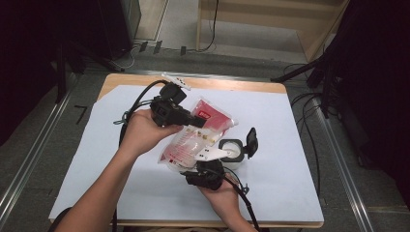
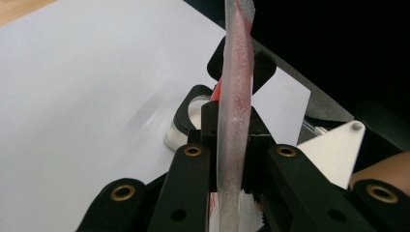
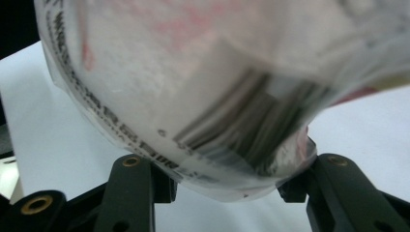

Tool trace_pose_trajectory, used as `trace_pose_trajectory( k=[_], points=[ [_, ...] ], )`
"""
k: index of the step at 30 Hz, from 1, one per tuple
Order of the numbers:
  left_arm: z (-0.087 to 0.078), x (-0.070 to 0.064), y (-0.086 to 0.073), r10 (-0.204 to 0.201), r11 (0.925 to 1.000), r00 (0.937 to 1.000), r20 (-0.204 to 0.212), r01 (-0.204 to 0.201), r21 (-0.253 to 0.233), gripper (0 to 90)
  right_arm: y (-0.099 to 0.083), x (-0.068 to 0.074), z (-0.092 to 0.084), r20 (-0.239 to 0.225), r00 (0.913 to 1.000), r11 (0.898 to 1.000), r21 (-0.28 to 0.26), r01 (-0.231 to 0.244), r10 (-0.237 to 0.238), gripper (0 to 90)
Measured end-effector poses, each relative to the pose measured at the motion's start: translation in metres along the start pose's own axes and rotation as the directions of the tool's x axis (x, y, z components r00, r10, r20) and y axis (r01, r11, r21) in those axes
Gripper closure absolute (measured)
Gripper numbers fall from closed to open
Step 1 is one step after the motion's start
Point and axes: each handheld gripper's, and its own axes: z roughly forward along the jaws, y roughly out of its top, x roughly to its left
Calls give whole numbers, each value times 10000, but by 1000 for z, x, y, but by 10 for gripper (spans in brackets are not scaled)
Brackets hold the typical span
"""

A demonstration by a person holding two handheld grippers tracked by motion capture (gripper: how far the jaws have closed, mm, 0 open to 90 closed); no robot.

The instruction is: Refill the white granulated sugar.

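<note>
A red-and-white plastic pouch (image 1: 196, 137) of pale grains hangs tilted above the white sheet, held between both grippers. My left gripper (image 1: 196, 122) comes in from the left and is shut on the pouch's upper edge; in the left gripper view the thin pouch edge (image 2: 235, 96) runs upright between the pressed jaws. My right gripper (image 1: 202, 168) is shut on the pouch's lower end from below. In the right gripper view the bulging pouch (image 3: 217, 72), barcode showing, sits squeezed between the two jaws. A small round jar (image 1: 232, 150) with its black flip lid (image 1: 252, 140) open stands just right of the pouch.
A white sheet (image 1: 270, 121) covers most of the wooden table (image 1: 232, 84). Cables trail from both grippers toward the table's left and front edges. Dark stands and more cables crowd the floor at both sides.
</note>
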Motion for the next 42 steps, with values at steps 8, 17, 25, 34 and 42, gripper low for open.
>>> trace_pose_trajectory(
  k=[8,17,25,34,42],
  points=[
    [-20,0,-2,129,9979,9999,31,-127,-628,881,2,-9,-5,105,9990,9988,-246,-427,430,512],
    [-42,6,-5,220,9895,9967,-786,-329,-1407,882,5,-14,-7,19,9990,9990,-10,-441,441,528],
    [-50,31,-14,-285,9860,9878,-1532,26,-1666,879,8,-18,-6,-381,9976,9973,460,-569,586,511],
    [-52,59,-27,-1017,9799,9652,-2409,554,-1917,876,9,-17,-7,-636,9968,9983,351,-456,478,509],
    [-49,90,-42,-1522,9729,9499,-2729,953,-2108,876,8,-16,-6,-673,9972,9988,390,-311,337,503]
  ],
)
